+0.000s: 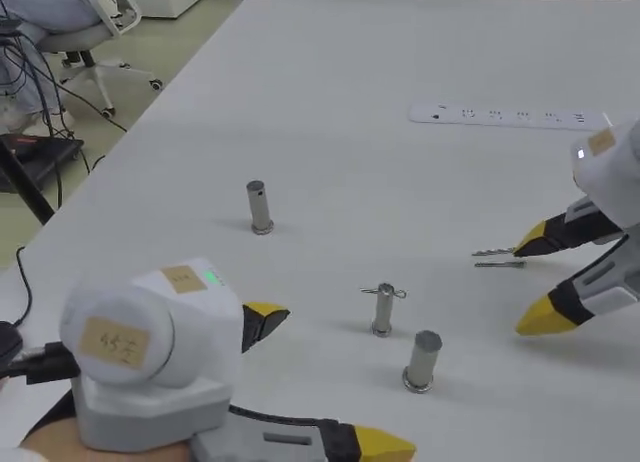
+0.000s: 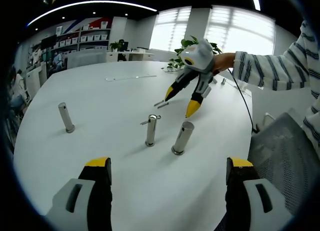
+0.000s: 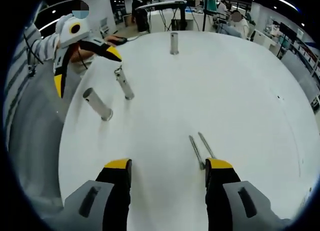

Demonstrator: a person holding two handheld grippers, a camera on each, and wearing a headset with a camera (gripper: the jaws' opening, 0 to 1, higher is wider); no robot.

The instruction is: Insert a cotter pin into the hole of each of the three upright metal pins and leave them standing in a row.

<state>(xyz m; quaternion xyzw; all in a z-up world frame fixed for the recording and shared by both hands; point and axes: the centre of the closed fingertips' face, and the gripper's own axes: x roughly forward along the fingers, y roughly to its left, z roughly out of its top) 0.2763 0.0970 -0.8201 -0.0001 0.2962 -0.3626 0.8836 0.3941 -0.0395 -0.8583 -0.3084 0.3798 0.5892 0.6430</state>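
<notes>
White counter, head view. Three upright grey cylindrical metal pins stand on it.
- Far pin: alone toward the left, well apart from the other two.
- Middle pin and near pin: near each other, not touching.
- Middle pin carries a thin wire cotter pin through the hole near its top, ends sticking out both sides.

Two loose cotter pins lie flat side by side on the counter, off to the right of the standing group.

Right hand-held gripper: black jaws with yellow tips, spread apart, nothing between them. In the right gripper view the loose cotter pins lie just ahead of one jaw tip; touching or just short, cannot tell.

Left hand-held gripper: low at the near edge, jaws wide apart, gripping nothing. The left gripper view faces the middle pin and near pin.

Flat white power strip lies at the far right of the counter.
</notes>
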